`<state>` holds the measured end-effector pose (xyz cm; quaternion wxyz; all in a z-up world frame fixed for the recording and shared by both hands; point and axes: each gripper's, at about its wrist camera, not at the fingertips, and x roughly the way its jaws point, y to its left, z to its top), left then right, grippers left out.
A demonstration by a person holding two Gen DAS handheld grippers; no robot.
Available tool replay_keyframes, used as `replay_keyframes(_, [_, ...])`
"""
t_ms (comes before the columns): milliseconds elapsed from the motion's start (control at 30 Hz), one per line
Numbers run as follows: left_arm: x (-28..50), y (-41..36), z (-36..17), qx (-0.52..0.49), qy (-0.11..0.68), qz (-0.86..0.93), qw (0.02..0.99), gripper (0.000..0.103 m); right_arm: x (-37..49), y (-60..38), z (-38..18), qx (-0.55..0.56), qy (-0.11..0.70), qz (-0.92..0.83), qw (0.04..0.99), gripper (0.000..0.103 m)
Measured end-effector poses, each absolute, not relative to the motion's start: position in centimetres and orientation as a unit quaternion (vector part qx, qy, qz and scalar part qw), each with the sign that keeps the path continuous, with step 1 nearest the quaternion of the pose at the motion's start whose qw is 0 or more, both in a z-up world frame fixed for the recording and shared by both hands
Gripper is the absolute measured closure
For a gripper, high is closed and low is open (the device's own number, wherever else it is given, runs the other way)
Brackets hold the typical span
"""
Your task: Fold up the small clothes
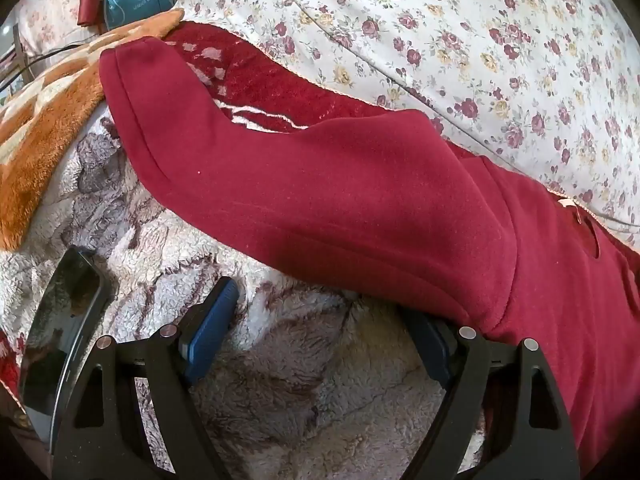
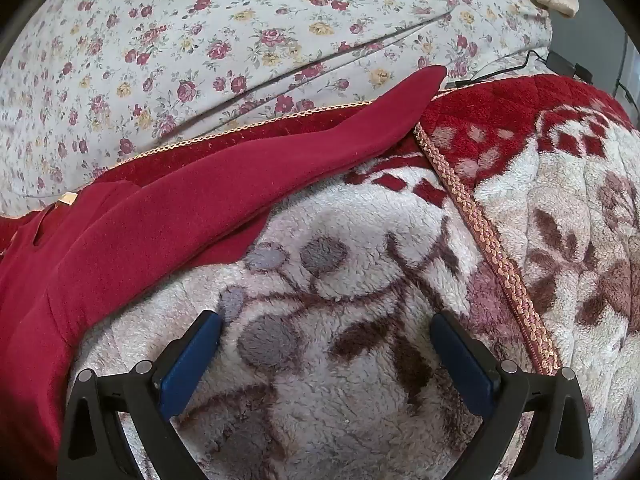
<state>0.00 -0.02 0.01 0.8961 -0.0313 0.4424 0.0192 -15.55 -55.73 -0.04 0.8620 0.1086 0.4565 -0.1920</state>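
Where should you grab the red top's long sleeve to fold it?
Probably at the cuff end of the red top's sleeve, coming from the blanket side. The sleeve lies flat and stretched out, so its free tip should lift and swing over most easily.

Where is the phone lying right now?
In the left wrist view, the phone lies at the lower left on the fleece blanket, just left of the open left gripper.

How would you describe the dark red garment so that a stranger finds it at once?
Start from the fluffy cream blanket with brown flowers. Along its far side, below the white rose-print sheet, lies the dark red long-sleeved garment. It alone is smooth, plain, unpatterned cloth.
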Motion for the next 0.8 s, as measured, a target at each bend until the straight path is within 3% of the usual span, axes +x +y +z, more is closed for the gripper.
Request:
replay_keyframes(467, [-0.1, 0.0, 0.1, -0.033, 0.443, 0.019, 0.896, 0.020, -15.5, -55.7, 0.0, 0.109, 0.456, -0.192, 0.862, 0.000])
replay_keyframes(600, [-0.1, 0.4, 0.5, -0.042, 0.477, 0.008, 0.878, 0.021, -15.5, -55.7, 0.0, 0.109, 0.456, -0.192, 0.862, 0.000])
replay_keyframes(800, [-3.9, -0.1, 4.8, -0.027, 0.449, 0.008, 0.893, 0.021, -15.5, -55.7, 0.0, 0.109, 0.456, -0.192, 0.862, 0.000])
